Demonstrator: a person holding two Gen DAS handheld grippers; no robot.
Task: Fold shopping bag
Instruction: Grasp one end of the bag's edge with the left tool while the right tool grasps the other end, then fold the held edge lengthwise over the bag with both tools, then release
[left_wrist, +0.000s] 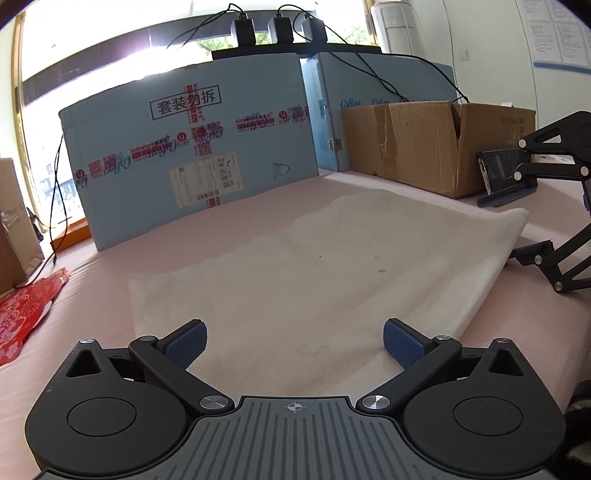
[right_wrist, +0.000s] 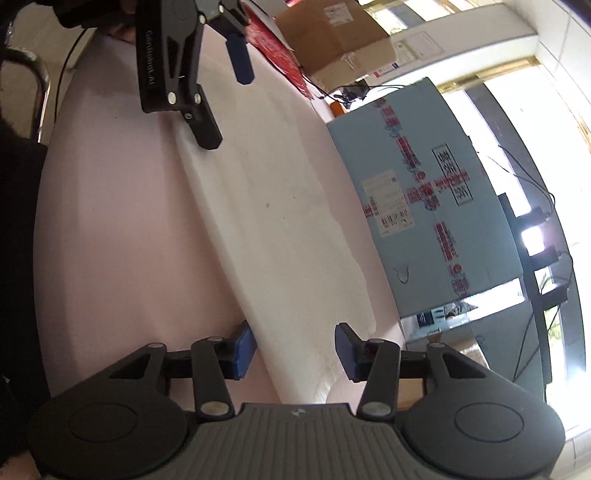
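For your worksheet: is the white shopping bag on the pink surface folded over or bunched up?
Folded over and flat. The shopping bag lies as a long smooth band with a doubled, rounded edge along one side; no handles show.

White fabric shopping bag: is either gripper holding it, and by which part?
Neither. The left gripper and right gripper are open over the white fabric shopping bag.

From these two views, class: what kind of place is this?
Probably an office or storeroom used for recording, not a home kitchen: taped shipping boxes, a brown carton, and cabled black devices ring a pink-covered table holding the white bag.
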